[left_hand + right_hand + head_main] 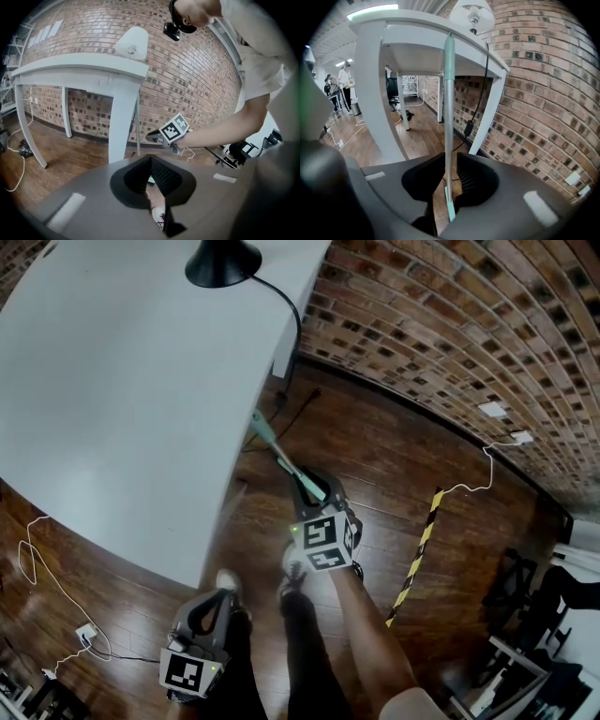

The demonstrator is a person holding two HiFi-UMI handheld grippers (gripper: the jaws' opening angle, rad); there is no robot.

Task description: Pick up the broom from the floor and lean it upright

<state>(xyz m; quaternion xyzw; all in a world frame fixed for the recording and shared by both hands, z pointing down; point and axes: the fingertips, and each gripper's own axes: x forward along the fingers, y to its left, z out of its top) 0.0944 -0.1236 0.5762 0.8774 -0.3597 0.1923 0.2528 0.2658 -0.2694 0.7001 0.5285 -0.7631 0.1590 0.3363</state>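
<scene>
**Broom handle stood up, pinched in the right jaws**
The broom handle (448, 93) stands close to upright. Its top rests against the edge of the white worktop (417, 28), and its shaft passes straight between the jaws of the right gripper (450, 161), which are closed on it. The left gripper (150, 164) hangs well apart over the wooden floor (375, 465), jaws together on nothing.
</scene>
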